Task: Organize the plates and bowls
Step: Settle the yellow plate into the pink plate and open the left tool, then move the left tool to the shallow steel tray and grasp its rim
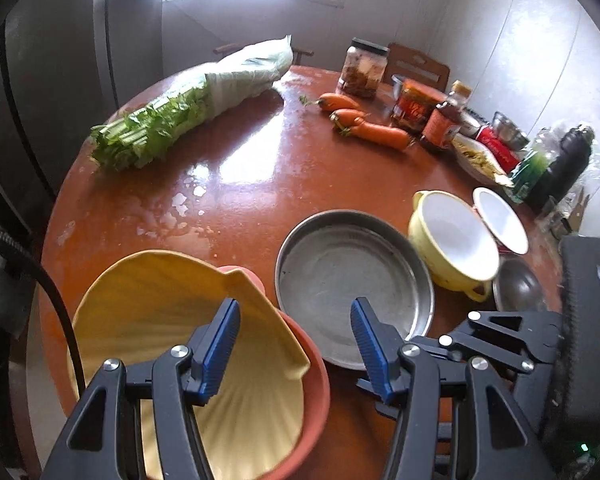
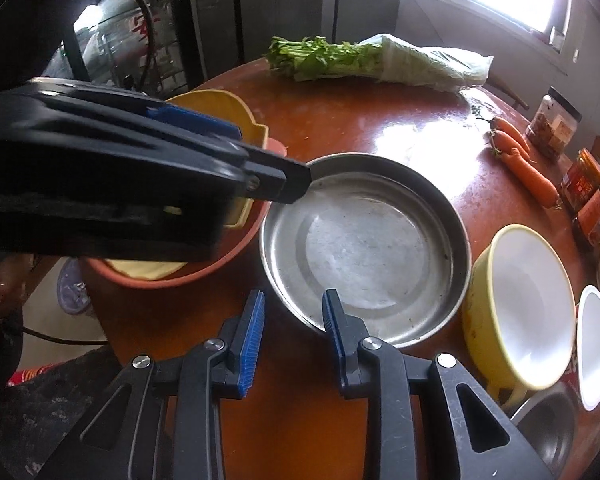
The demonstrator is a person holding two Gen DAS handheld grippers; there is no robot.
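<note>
Filling most of the view, round red table (image 1: 260,168) w/ steel pan (image 2: 364,248) at centre; shell-shaped yellow plate (image 1: 172,304) sits in pink bowl (image 1: 312,392) beside it. Left gripper (image 1: 294,338) released, straddling plate rim. Right gripper (image 2: 292,328) released, over pan's near rim.

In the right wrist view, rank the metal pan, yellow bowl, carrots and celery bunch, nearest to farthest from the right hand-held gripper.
1. Metal pan, just ahead of the right hand-held gripper.
2. Yellow bowl, to the right.
3. Carrots, far right.
4. Celery bunch, table's far edge.
</note>
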